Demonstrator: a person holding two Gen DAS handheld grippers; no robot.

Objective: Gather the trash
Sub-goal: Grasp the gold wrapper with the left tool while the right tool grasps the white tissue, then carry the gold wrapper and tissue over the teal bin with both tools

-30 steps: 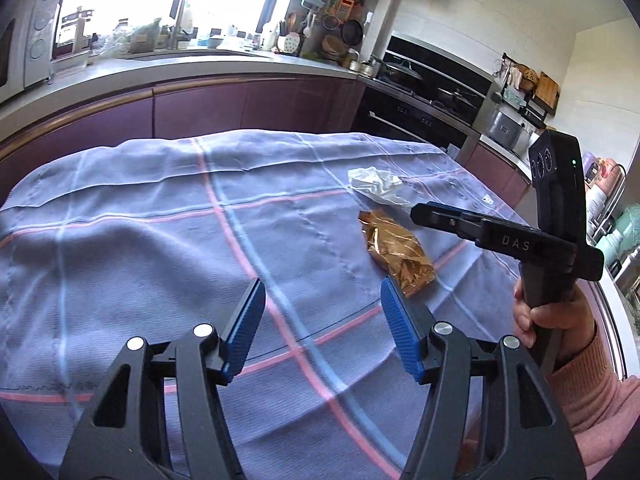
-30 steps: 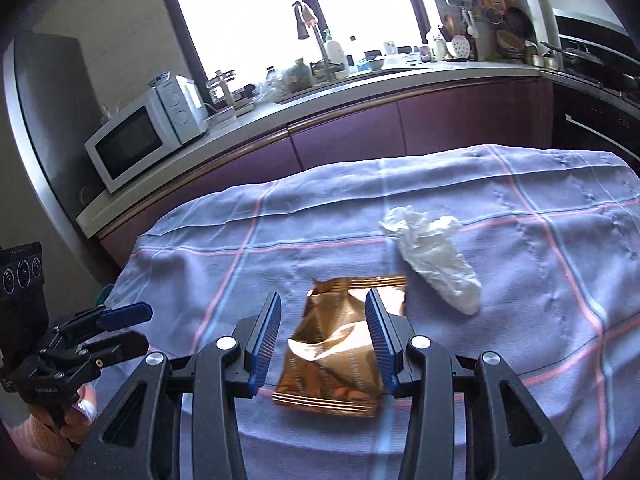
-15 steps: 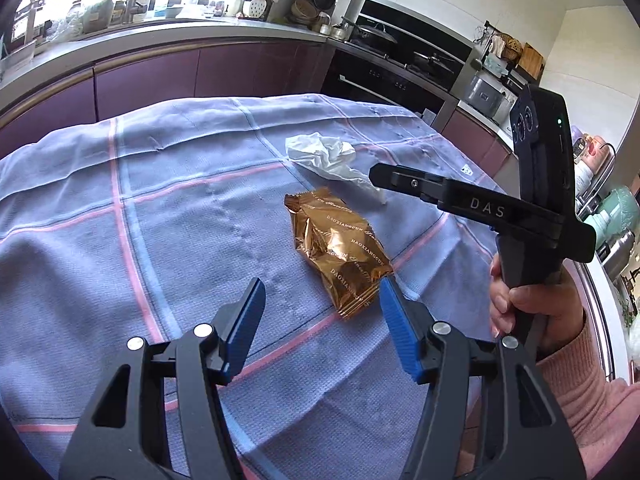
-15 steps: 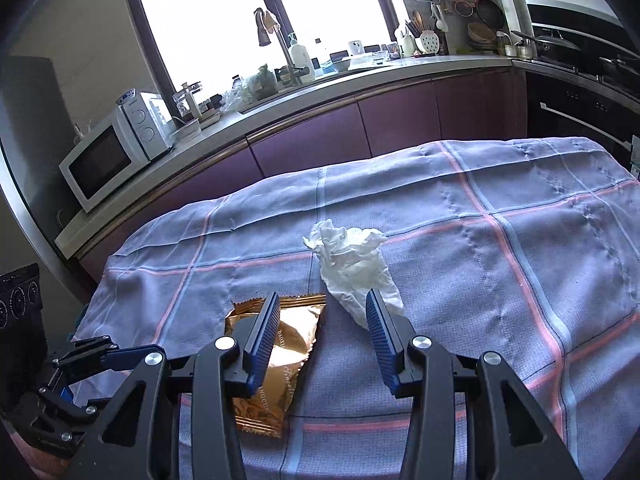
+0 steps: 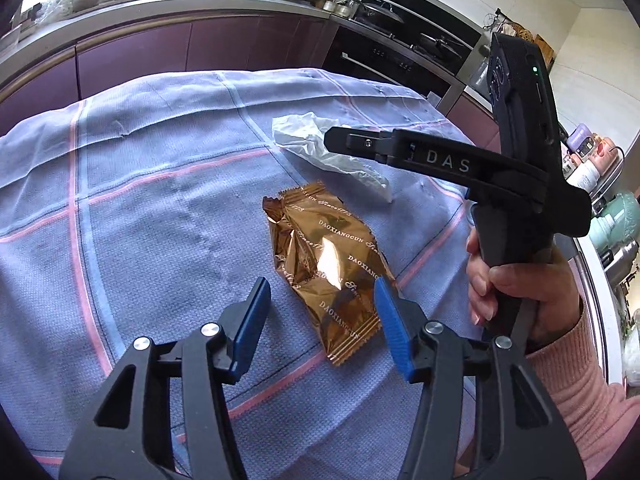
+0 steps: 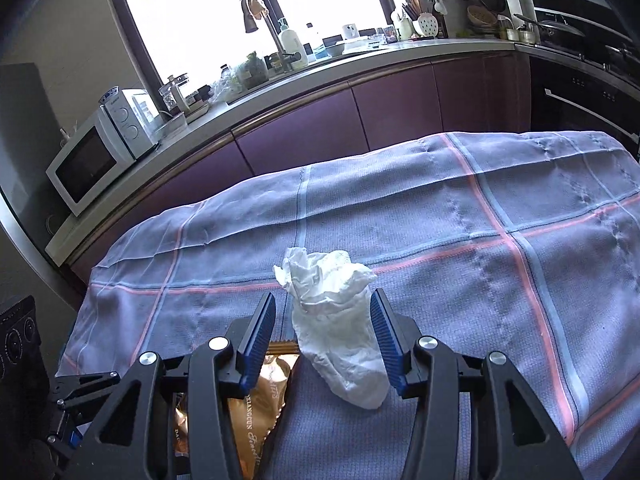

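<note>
A shiny gold snack wrapper lies on the checked purple tablecloth. My left gripper is open, its blue fingertips on either side of the wrapper's near end. A crumpled white tissue lies beyond the wrapper; it also shows in the left wrist view. My right gripper is open and straddles the tissue, apart from it. The right gripper's body hangs above the tissue in the left wrist view. The wrapper shows partly under the right gripper's left finger.
A kitchen counter with purple cabinets runs behind the table, holding a white microwave and a sink tap. An oven and hob stand at the back right. The table's right edge lies near bottles and flasks.
My left gripper moved right and closer onto the gold wrapper. My right gripper moved right from over the wrapper onto the tissue. Both stayed open.
</note>
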